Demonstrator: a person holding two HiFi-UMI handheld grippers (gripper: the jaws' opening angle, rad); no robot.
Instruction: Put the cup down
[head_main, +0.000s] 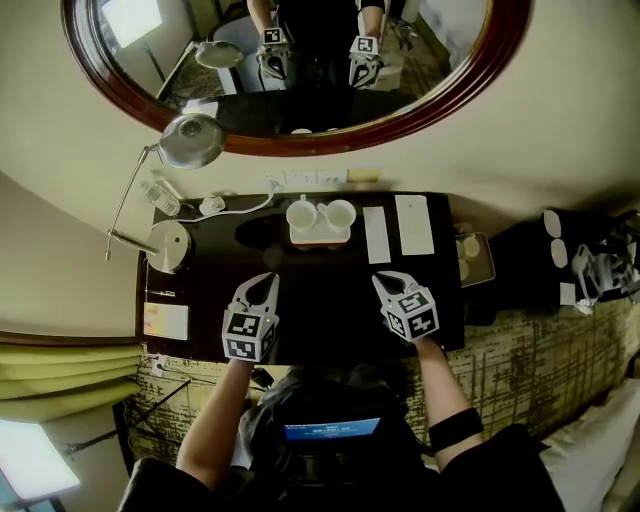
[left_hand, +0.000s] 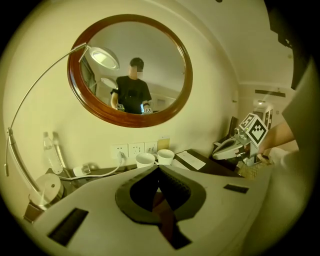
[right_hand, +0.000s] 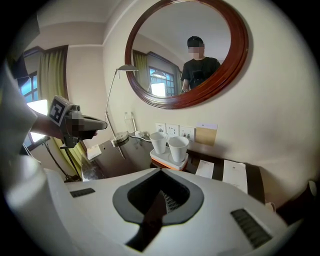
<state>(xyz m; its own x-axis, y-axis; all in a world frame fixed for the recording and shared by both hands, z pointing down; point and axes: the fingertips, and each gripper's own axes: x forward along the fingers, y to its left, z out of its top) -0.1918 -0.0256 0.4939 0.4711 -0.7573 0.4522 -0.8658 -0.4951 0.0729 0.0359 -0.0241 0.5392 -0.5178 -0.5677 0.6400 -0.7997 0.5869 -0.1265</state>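
Dark desk (head_main: 330, 325) against a cream wall, below a round wood-framed mirror (head_main: 300, 143). Far left: desk lamp (head_main: 166, 246), its round base on the desk's left end, with a thin curved stem rising to a round head. Just beyond the base are a clear bottle (head_main: 160, 197) and a white cable (head_main: 245, 208) running to the wall sockets (head_main: 300, 179). Near left corner: pale notepad (head_main: 166, 320), lying flat. Left gripper (head_main: 266, 282): over the near side of the desk, left of centre, jaws pressed together with nothing between them, tips aimed at the far wall. Centre, far side: two white cups, the left cup (head_main: 302, 214) and the right cup (head_main: 340, 213), upright and side by side on a small orange-edged tray (head_main: 320, 239) just in front of the sockets, well apart from both grippers. Right gripper (head_main: 386, 282): over the near side, right of centre, jaws likewise closed on nothing, about level with the left one. Right of the tray: two white paper cards (head_main: 377, 235), flat, side by side, the right-hand one wider.
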